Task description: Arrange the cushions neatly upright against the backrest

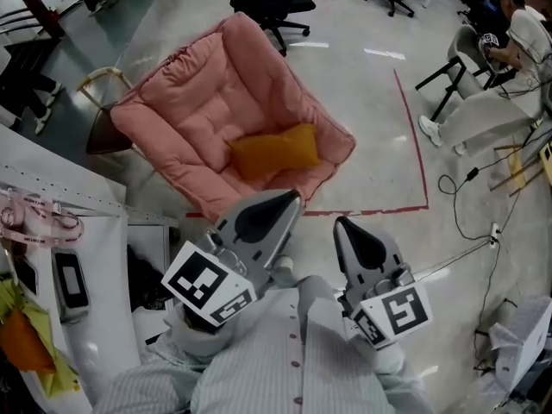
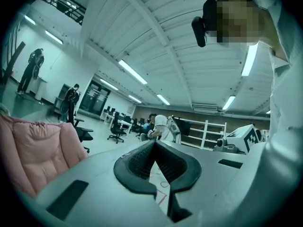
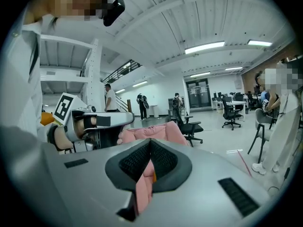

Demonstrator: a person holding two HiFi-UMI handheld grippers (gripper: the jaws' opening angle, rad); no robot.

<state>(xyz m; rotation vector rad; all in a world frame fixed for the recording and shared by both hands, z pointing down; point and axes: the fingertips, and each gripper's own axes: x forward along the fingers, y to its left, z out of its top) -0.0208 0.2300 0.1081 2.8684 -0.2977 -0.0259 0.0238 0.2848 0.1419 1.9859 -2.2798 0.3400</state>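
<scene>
A pink padded chair [image 1: 226, 110] stands on the floor ahead of me. An orange cushion [image 1: 274, 151] lies flat and slumped on its seat, low against the front edge. Both grippers are held near my chest, short of the chair. My left gripper [image 1: 295, 197] is shut and empty, its tip pointing toward the chair's front edge. My right gripper [image 1: 340, 222] is shut and empty beside it. In the left gripper view the closed gripper [image 2: 155, 144] points past the chair [image 2: 29, 151]. In the right gripper view the gripper [image 3: 150, 141] aims at the chair [image 3: 152, 132].
A black office chair [image 1: 274, 2] stands behind the pink chair. Red tape [image 1: 412, 141] marks the floor to its right. A seated person [image 1: 511, 34] and cables [image 1: 470, 179] are at the far right. A white table [image 1: 95, 291] with small things is at my left.
</scene>
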